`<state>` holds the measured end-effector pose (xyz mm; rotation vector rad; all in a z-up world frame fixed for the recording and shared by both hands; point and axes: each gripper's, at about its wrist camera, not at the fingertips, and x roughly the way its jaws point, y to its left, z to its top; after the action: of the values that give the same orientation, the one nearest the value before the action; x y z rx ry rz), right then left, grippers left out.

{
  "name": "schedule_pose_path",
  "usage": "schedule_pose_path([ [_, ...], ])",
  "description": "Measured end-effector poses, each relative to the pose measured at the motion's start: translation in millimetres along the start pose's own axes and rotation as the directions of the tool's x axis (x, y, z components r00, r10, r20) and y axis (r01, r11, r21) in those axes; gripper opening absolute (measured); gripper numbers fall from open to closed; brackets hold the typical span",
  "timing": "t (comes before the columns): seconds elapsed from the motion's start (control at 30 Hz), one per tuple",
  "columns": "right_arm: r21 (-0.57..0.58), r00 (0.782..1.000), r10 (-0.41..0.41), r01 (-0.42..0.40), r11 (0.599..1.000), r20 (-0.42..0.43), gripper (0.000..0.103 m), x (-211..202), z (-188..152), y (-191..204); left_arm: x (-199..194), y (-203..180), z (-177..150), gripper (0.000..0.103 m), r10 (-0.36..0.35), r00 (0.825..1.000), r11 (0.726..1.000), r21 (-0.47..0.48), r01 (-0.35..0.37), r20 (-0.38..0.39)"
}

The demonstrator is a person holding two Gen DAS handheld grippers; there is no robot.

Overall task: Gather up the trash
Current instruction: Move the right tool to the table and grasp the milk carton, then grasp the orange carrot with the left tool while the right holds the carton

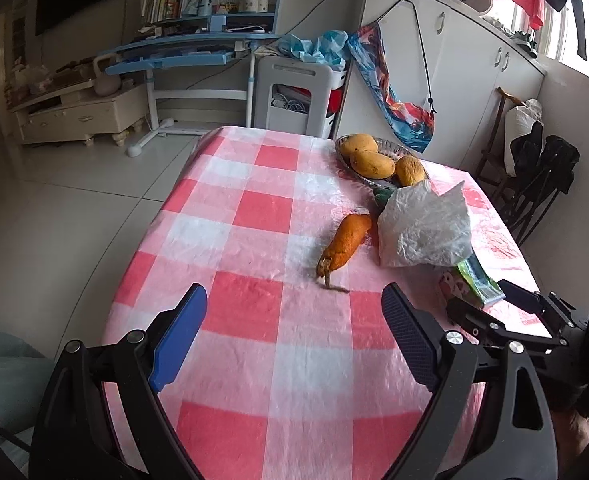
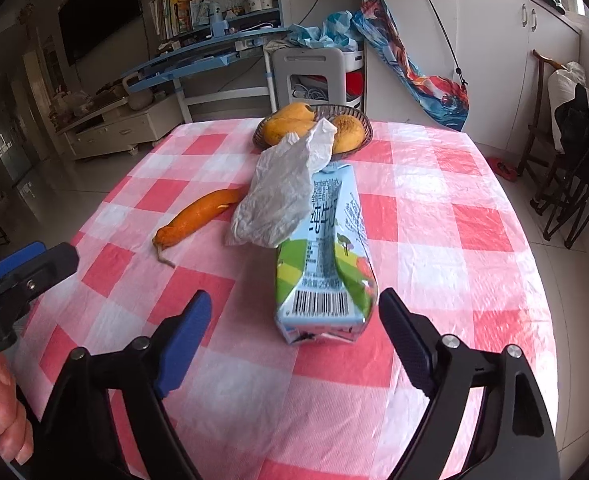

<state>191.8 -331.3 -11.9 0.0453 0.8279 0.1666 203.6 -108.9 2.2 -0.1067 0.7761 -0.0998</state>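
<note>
A crushed milk carton [image 2: 323,264] lies on the checked tablecloth [image 2: 434,240], its barcode end toward my open right gripper [image 2: 294,320], just ahead of the fingertips. A crumpled white plastic bag [image 2: 282,196] lies over the carton's far end. An orange carrot [image 2: 198,220] lies left of the bag. In the left wrist view my left gripper [image 1: 294,312] is open and empty, short of the carrot [image 1: 344,246]; the bag [image 1: 424,226] and carton [image 1: 476,280] lie to its right, with the right gripper [image 1: 494,300] at the carton.
A glass bowl [image 2: 360,114] of mangoes [image 2: 286,126] stands at the table's far side, also in the left wrist view [image 1: 394,148]. Beyond the table are a white stool [image 2: 314,76], a blue desk [image 2: 214,48], white cupboards [image 2: 494,40] and a dark folding chair [image 2: 574,168] at right.
</note>
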Motion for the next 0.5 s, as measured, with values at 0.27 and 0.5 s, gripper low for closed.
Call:
schedule_pose_path([
  [0.27, 0.010, 0.999, 0.039, -0.039, 0.999, -0.012, 0.070, 12, 9, -9, 66, -24, 27, 0.085, 0.005, 0.998, 0.998, 0.055, -0.002, -0.059],
  [0.5, 0.040, 0.999, 0.049, -0.048, 0.998, -0.017, 0.060, 15, 12, -20, 107, -53, 32, 0.053, 0.024, 0.988, 0.985, 0.170, 0.002, -0.153],
])
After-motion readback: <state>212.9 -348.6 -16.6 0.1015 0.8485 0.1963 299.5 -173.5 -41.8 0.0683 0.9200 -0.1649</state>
